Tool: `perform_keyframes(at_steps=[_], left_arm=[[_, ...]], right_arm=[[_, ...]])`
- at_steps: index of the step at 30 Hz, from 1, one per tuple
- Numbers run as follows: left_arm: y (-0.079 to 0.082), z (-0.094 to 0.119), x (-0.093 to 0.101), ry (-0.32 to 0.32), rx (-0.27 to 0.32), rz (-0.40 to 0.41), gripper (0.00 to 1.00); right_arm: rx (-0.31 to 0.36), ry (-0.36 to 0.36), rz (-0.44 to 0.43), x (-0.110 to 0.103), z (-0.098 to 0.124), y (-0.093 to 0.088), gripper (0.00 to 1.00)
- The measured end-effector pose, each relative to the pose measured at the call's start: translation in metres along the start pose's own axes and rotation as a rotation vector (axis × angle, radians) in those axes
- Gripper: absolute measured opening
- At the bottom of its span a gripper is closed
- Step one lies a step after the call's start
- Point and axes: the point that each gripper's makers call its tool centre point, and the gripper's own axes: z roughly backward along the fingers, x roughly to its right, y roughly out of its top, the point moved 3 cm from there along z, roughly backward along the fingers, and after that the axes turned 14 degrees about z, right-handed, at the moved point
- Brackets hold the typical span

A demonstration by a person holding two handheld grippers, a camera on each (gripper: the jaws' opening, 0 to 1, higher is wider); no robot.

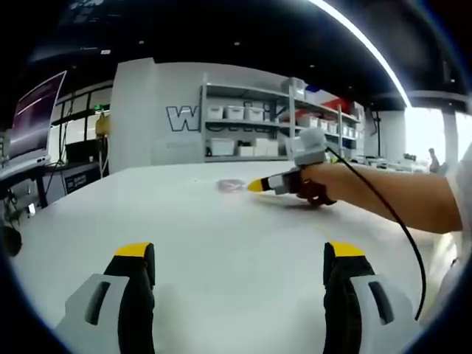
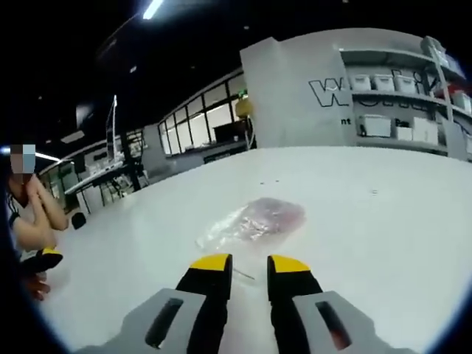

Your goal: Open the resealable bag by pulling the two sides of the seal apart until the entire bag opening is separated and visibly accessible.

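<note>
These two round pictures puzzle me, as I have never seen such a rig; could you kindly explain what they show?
A person holds a hand-held gripper in each hand, and each carries a fisheye camera looking along its jaws. In the left gripper view, the left hand-held gripper is open over a white table; the right one, held in the person's hand, reaches in toward the bag. In the right gripper view, the right hand-held gripper, jaws slightly apart, points at a clear resealable bag lying flat. Nothing is held.

Yellow-tipped black fingers [image 2: 212,267] of the right gripper [image 2: 249,265] sit just short of a clear resealable bag [image 2: 253,221] with pinkish contents on the glossy white table [image 2: 383,221], matching the left gripper [image 1: 240,254].
</note>
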Motion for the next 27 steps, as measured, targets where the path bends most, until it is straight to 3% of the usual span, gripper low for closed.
perform_keyframes(at_steps=[4,14,23,27], left_arm=[[0.0,0.0,0.0,0.0,-0.002,-0.001,0.94],[-0.001,0.0,-0.001,-0.001,-0.006,0.002,0.94],[-0.001,0.0,-0.001,-0.003,-0.01,0.004,0.94],[-0.001,0.0,0.0,-0.004,-0.011,0.004,0.94]], right_arm=[[0.001,0.005,-0.021,-0.002,-0.002,0.0,0.15],[0.017,0.028,-0.033,-0.01,-0.004,0.003,0.0],[0.044,0.012,-0.041,-0.009,-0.001,0.006,0.0],[0.068,0.006,-0.088,0.005,-0.01,0.011,0.0]])
